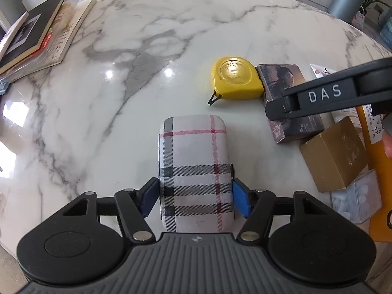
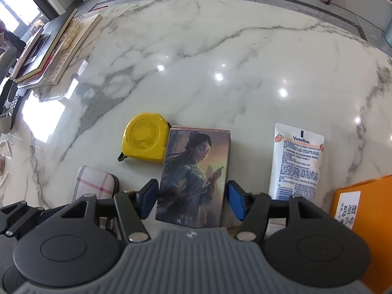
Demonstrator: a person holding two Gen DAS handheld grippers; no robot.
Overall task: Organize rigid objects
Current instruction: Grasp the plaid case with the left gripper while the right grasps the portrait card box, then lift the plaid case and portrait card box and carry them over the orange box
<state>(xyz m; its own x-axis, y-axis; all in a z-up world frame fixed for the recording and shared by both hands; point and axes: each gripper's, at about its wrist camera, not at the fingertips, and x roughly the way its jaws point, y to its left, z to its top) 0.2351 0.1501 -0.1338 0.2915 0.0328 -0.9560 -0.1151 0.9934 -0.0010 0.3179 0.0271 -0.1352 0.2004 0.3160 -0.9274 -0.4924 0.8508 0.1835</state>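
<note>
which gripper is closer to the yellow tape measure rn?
Right, narrowly. The right gripper straddles the illustrated box that touches the yellow tape measure. The left gripper straddles the plaid case, apart from it.

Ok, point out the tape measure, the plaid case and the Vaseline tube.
tape measure (image 1: pixel 236 79), left wrist view, yellow top face.
plaid case (image 1: pixel 194 161), left wrist view, fabric top.
Vaseline tube (image 2: pixel 297 161), right wrist view, printed back.
</note>
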